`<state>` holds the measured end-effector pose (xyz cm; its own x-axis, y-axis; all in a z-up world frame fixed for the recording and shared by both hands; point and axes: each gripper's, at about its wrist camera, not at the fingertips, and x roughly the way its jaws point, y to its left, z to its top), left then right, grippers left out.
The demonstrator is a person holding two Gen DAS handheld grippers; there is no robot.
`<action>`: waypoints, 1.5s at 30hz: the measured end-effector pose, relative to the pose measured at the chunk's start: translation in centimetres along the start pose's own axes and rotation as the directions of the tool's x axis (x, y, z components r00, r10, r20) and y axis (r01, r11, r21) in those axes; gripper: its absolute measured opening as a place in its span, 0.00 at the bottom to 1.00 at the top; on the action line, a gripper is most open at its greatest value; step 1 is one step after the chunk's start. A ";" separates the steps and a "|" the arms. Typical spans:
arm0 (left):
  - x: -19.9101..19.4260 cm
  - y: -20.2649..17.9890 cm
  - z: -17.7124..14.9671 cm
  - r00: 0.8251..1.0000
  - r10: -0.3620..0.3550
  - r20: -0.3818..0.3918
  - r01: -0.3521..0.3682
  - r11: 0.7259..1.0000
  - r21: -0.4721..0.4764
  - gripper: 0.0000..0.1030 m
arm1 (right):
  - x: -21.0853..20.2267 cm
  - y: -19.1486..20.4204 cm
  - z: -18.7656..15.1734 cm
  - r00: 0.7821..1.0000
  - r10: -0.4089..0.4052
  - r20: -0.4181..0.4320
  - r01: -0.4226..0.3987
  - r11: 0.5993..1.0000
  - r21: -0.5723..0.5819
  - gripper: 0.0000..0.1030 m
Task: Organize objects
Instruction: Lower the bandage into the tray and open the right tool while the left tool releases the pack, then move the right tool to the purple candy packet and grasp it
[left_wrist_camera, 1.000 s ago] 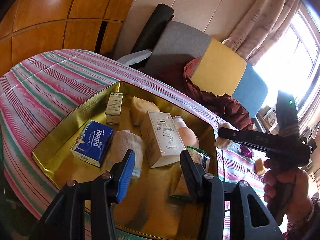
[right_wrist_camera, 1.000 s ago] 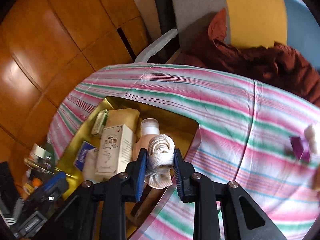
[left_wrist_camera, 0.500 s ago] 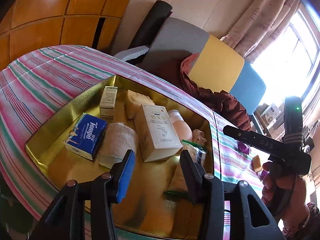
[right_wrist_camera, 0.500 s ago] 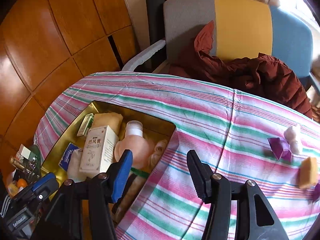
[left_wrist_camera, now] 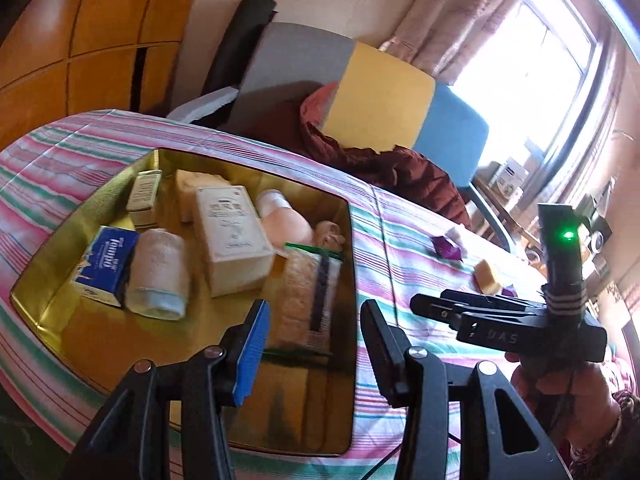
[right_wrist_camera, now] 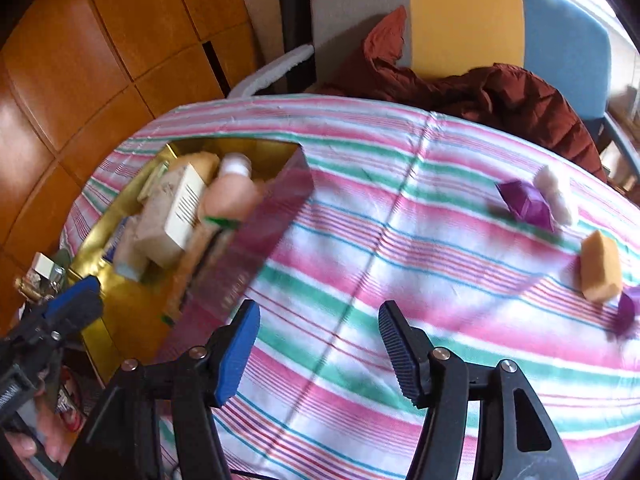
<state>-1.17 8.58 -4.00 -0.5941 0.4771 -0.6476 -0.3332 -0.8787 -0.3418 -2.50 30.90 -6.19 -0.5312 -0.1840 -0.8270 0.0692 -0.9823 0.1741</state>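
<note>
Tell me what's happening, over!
Left gripper open, empty, over the gold metal tray. Right gripper open, empty, above the striped tablecloth. Orange sponge block and purple wrapped piece not yet in the tray. Nothing blocking.

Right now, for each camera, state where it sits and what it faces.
Left wrist: on the left gripper, facing the gold tray; right gripper and its hand show.
Right wrist: on the right gripper, over the striped cloth, facing the orange sponge; left gripper at lower left.
Shared: tray, cloth, sponge.
</note>
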 end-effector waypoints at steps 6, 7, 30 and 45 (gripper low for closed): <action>0.2 -3.1 -1.2 0.998 -0.053 -0.033 0.056 0.995 0.080 0.46 | -0.7 -4.7 -2.4 0.995 -0.082 -0.060 0.085 0.995 0.053 0.61; 0.2 -3.6 -1.3 0.997 -0.062 -0.038 0.065 0.994 0.091 0.46 | -1.0 -5.6 -2.6 0.993 -0.101 -0.064 0.105 0.992 0.062 0.61; 2.4 -12.8 -5.1 0.978 -0.115 -0.176 0.161 0.948 0.276 0.46 | -7.4 -23.9 -3.3 0.917 -0.395 -0.042 0.394 0.890 0.230 0.71; 5.1 -15.7 -6.4 0.957 -0.116 -0.265 0.195 0.935 0.297 0.46 | -6.0 -32.1 -3.2 0.951 -0.303 0.059 0.248 0.865 0.437 0.78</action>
<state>5.70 24.70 -6.25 -0.3360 0.5550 -0.7609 -0.6449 -0.7244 -0.2436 1.11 63.37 -8.53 -0.5763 0.1245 -0.8077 -0.4406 -0.8797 0.1788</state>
